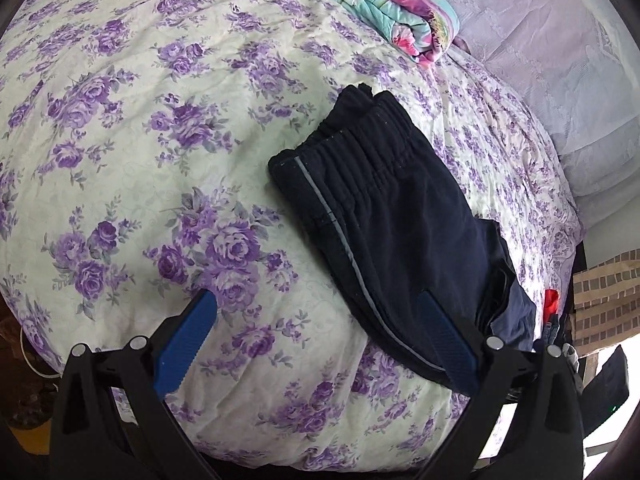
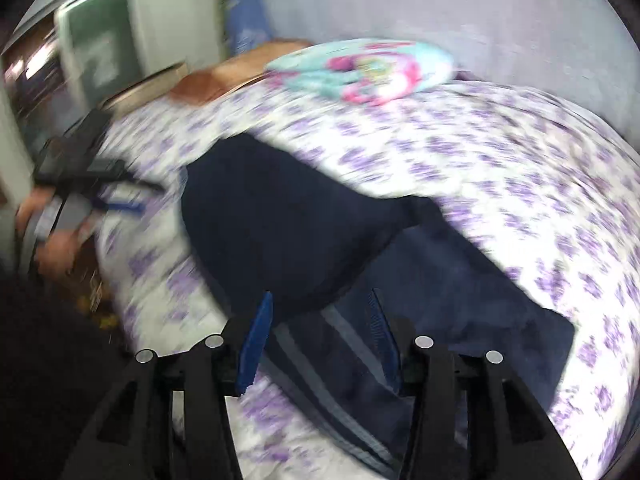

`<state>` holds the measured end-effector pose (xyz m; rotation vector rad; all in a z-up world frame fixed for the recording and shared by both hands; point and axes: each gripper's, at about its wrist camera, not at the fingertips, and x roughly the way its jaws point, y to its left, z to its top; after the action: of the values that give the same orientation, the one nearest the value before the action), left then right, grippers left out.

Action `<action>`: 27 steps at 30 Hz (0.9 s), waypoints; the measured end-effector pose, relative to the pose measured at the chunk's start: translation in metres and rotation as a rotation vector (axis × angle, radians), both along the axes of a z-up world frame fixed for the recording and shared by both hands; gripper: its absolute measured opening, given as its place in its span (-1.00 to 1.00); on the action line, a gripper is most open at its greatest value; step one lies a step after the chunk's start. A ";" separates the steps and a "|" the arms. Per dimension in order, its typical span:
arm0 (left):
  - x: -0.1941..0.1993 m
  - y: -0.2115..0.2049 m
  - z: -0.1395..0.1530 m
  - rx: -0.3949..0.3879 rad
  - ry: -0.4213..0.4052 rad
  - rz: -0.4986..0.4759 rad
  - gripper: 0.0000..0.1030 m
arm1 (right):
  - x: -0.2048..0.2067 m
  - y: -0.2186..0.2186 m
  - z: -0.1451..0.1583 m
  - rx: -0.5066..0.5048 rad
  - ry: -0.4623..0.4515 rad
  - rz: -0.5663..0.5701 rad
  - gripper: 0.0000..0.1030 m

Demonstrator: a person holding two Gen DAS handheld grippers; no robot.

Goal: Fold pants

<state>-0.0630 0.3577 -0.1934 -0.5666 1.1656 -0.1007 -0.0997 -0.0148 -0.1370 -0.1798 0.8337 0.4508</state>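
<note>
Dark navy pants (image 1: 384,220) with a grey side stripe lie folded on the purple-flowered bedspread (image 1: 160,140), waistband toward the far side. My left gripper (image 1: 316,298) is open wide above the bedspread, and its right finger (image 1: 444,344) overlaps the pants' near edge. In the blurred right wrist view the pants (image 2: 280,216) spread across the bed, a folded layer on top of the striped legs. My right gripper (image 2: 320,296) hovers over the striped part with its jaws apart and no cloth pinched. The left gripper (image 2: 88,176), held by a hand (image 2: 52,240), shows at the bed's left edge.
A folded teal and pink flowered blanket (image 1: 380,12) (image 2: 360,68) lies at the far side of the bed. A lilac wall (image 1: 540,60) runs behind it. The bed's edge drops off at the right (image 1: 576,248), beside a small red object (image 1: 552,304).
</note>
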 end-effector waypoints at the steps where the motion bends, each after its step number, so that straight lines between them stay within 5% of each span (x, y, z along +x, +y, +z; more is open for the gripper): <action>1: 0.000 -0.001 -0.002 -0.006 0.002 0.004 0.91 | 0.011 -0.006 0.000 -0.012 -0.003 -0.056 -0.15; 7: 0.008 -0.005 -0.011 -0.003 0.009 0.011 0.91 | 0.066 0.000 -0.069 -0.183 0.170 -0.172 -0.18; 12: 0.024 -0.005 -0.012 -0.011 -0.029 0.015 0.91 | 0.066 -0.003 -0.071 -0.130 0.175 -0.202 -0.16; 27: 0.080 0.009 -0.037 -0.238 -0.104 0.074 0.90 | 0.070 -0.008 -0.073 -0.113 0.216 -0.197 -0.12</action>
<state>0.0171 0.3664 -0.2306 -0.8051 1.0362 -0.2051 -0.0301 -0.0227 -0.2095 -0.1528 1.0786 0.2404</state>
